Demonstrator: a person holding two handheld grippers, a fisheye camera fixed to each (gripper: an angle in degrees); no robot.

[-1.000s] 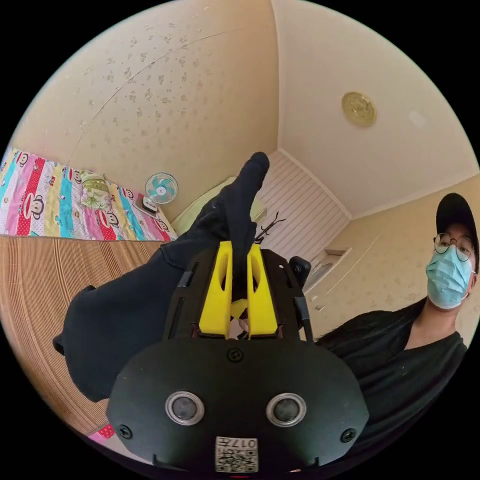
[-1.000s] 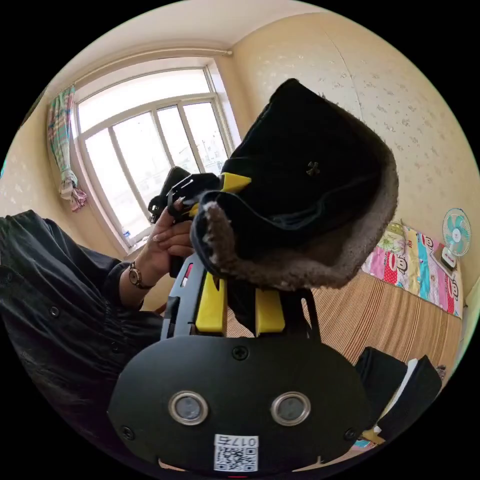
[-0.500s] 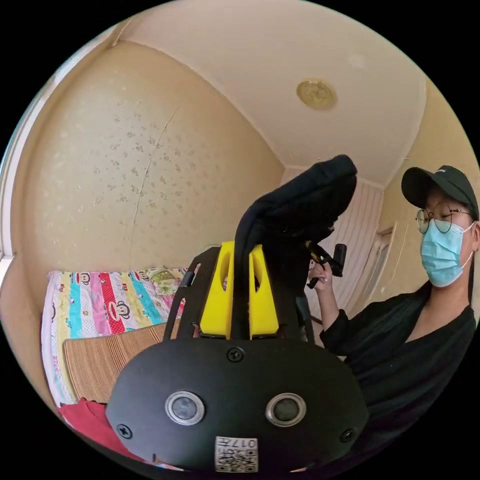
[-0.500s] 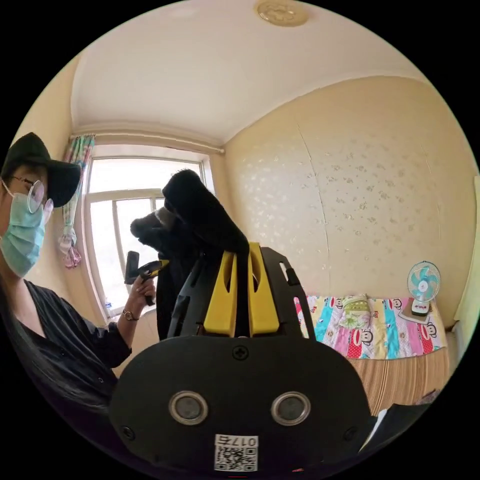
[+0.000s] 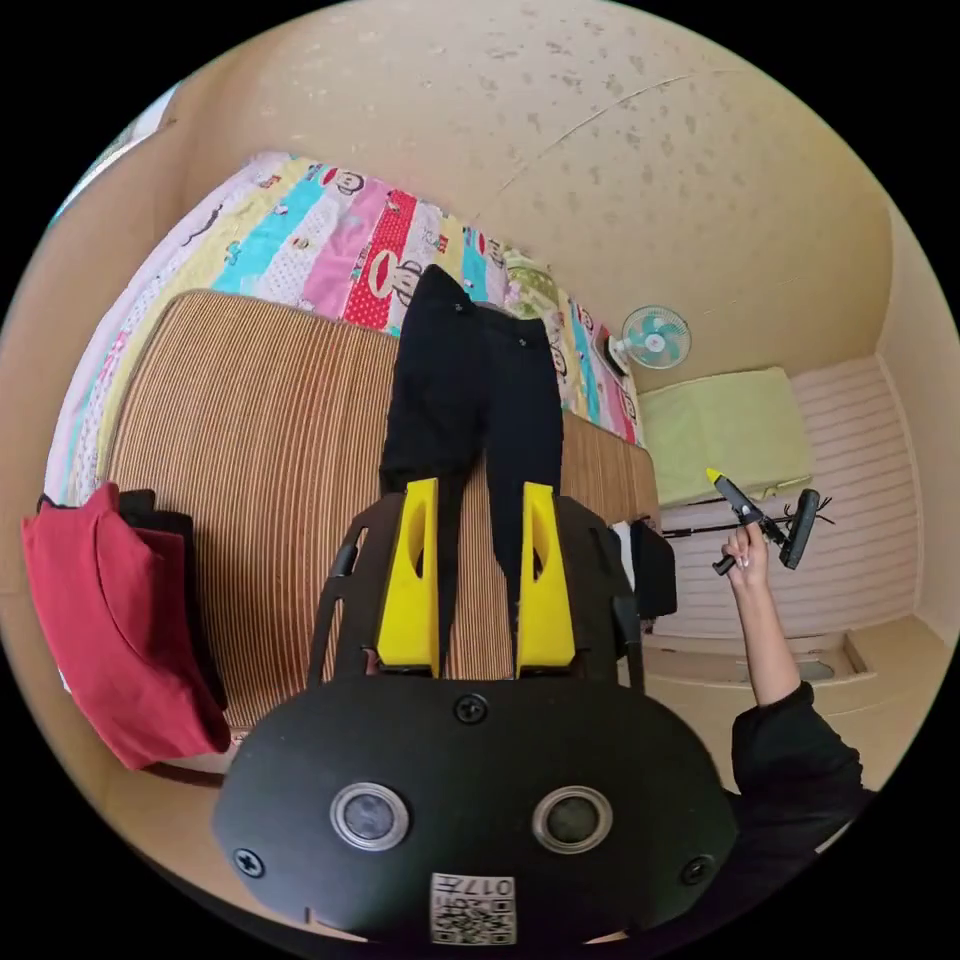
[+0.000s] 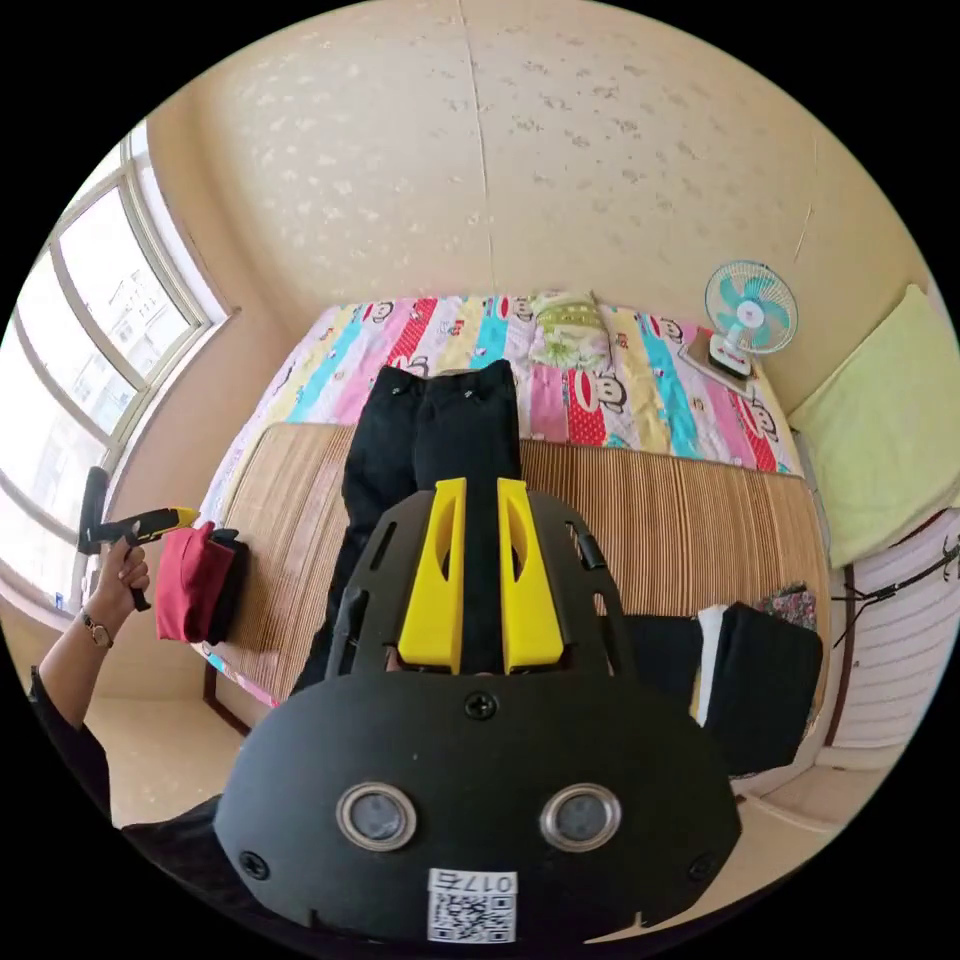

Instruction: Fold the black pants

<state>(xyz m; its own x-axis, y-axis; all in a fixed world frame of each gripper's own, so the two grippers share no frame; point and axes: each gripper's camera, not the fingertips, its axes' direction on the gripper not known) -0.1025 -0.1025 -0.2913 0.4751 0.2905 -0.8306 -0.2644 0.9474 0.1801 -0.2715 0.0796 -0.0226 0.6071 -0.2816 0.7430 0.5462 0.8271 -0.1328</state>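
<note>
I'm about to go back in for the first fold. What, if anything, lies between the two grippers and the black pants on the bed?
Nothing visible does. The black pants lie flat on the striped mat, directly ahead of the left gripper and right gripper. The red garment sits off at the mat's edge.

Ahead of our left gripper [image 5: 478,495], whose jaws are smooth yellow plastic on a matt black plastic body, we see the black pants [image 5: 470,400] as matt, soft cloth lying on a ribbed woven mat [image 5: 240,440] with a rough striped texture. Beyond the pants lies a printed cotton-like sheet [image 6: 640,390]. To the left of our jaws sits folded red cloth [image 5: 110,620], matt as well.
</note>
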